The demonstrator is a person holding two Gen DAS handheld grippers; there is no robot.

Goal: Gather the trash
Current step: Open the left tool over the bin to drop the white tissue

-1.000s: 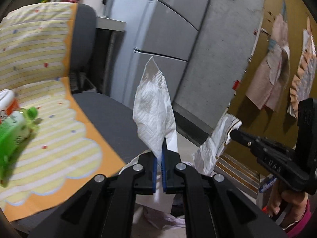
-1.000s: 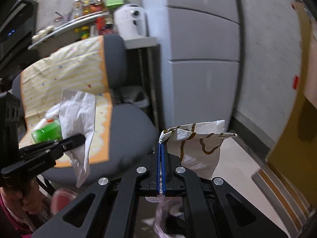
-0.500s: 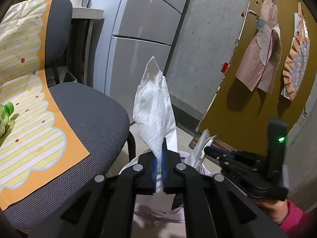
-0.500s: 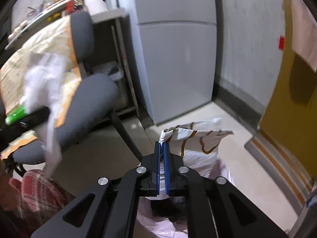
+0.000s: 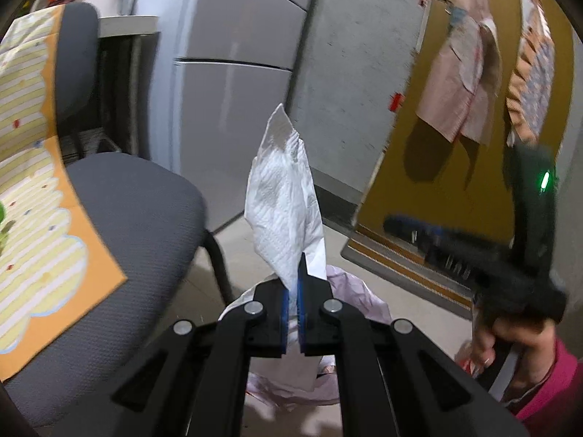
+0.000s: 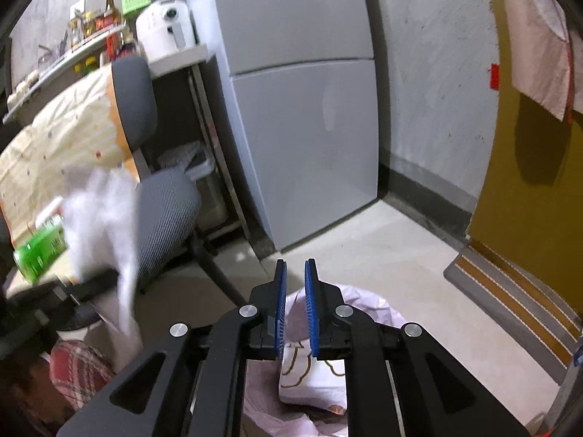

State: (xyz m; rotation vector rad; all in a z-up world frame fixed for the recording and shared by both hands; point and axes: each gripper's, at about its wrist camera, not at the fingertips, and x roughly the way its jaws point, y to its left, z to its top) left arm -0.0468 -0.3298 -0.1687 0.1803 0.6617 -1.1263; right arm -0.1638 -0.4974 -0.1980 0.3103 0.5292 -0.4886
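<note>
My left gripper (image 5: pixel 294 276) is shut on a white paper napkin (image 5: pixel 284 196) that stands up between its blue pads, above a pale pink trash bag (image 5: pixel 359 291) on the floor. In the right wrist view my right gripper (image 6: pixel 295 273) is open above the same trash bag (image 6: pixel 379 309). A white wrapper with brown line print (image 6: pixel 309 378) lies inside the bag below its fingers. The napkin (image 6: pixel 102 211) shows blurred at the left there. The right gripper (image 5: pixel 455 251) appears blurred at the right of the left wrist view, held by a hand (image 5: pixel 517 342).
A grey office chair (image 6: pixel 164 204) with a striped yellow cloth (image 5: pixel 25 200) stands to the left; a green bottle (image 6: pixel 40 251) lies on it. A grey fridge (image 6: pixel 302 109) is behind. A striped doormat (image 6: pixel 510 298) lies by a yellow door (image 6: pixel 539 145).
My right gripper opened and the printed wrapper dropped into the trash bag. The left gripper, still holding the napkin, moved closer over the bag.
</note>
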